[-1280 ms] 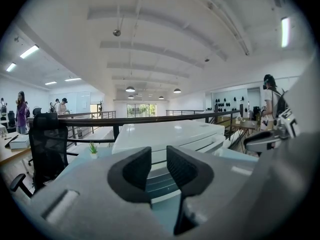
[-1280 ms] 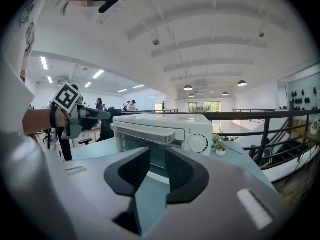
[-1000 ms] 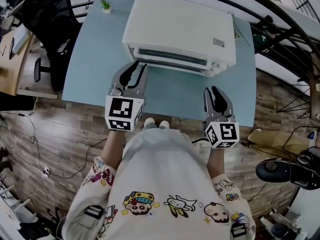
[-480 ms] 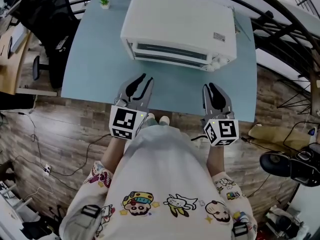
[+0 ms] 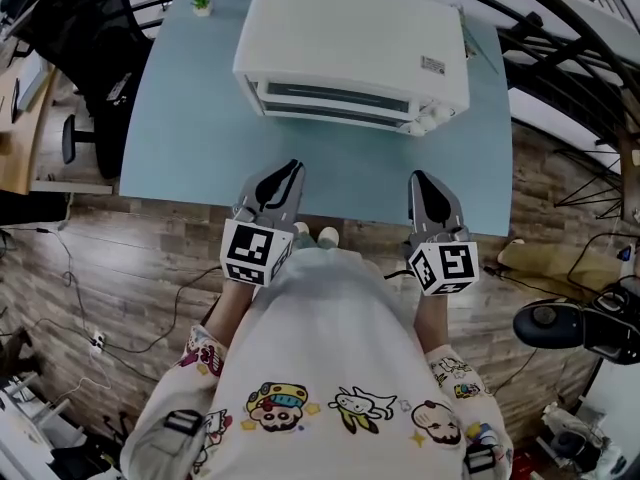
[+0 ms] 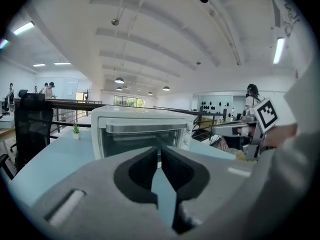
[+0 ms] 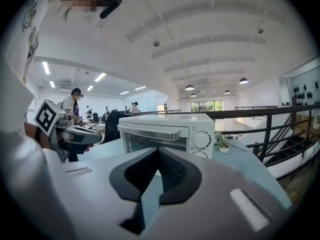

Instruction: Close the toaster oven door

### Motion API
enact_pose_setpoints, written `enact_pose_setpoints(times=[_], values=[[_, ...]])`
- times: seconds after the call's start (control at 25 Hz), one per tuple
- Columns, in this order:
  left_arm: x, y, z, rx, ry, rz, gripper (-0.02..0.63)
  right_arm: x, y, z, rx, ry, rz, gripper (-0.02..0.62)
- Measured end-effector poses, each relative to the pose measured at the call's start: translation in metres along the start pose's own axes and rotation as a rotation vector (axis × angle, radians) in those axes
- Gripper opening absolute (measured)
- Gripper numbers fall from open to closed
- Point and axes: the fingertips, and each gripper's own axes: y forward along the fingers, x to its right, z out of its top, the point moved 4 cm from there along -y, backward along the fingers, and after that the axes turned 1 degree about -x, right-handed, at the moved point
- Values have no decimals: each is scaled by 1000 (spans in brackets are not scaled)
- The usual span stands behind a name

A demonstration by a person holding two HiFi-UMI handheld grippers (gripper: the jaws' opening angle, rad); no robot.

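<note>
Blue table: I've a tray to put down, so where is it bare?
Widest patch: left side of the table, between the potted plant, the toaster oven and the near edge. The strip before the oven is bare. Crowded: far right, a sliver beside the oven.

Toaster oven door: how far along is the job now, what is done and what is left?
Done: the door of the toaster oven already looks shut, flat against the front. In hand: nothing. The left gripper and right gripper hang at the near edge of the table, apart from the oven, and their jaws have just been closing with nothing between them. Left: apparently nothing.
</note>
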Motion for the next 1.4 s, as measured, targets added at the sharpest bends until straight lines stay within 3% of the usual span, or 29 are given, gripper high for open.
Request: enact_pose_setpoints(times=[0.2,1.4], values=[[2,-1,-5,4,-20,-3,-2,2,-4,-4,7,24,-4,9],[-7,-14,-6,18,-25,32,-2,-5,-6,-10,1,33,34,9]])
